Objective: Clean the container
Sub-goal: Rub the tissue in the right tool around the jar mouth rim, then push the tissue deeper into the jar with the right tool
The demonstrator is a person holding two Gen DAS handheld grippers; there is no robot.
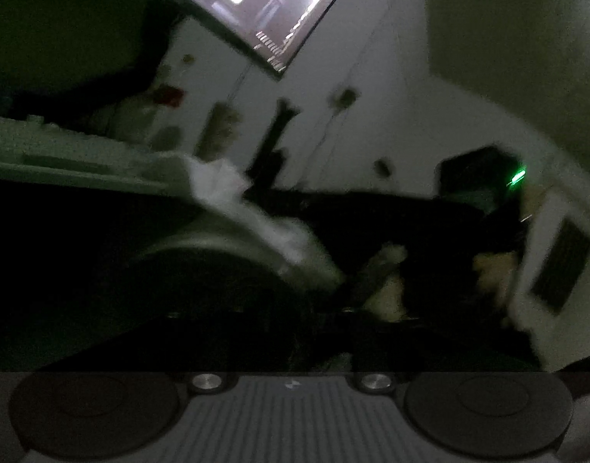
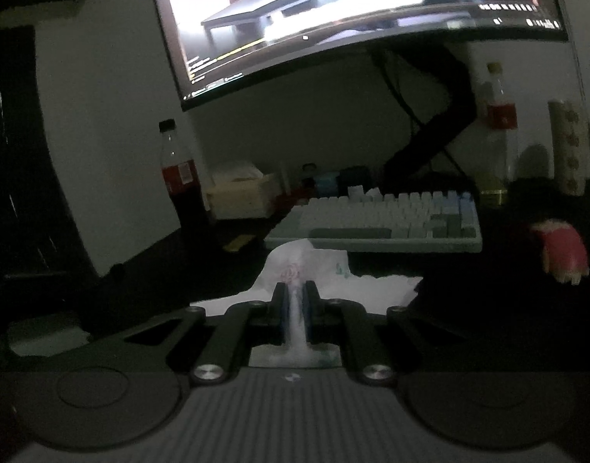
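white tissue (image 2: 295, 270) pinched between right fingers (image 2: 313, 308), left fingers' state unclear

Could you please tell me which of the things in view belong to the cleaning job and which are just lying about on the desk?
Belonging to the job:
- white tissue, pinched between the right gripper fingers
- a container is not clearly visible; the left wrist view is too dark and blurred

Just lying about:
- keyboard
- cola bottle
- monitor
- clear bottle with red label
- small box
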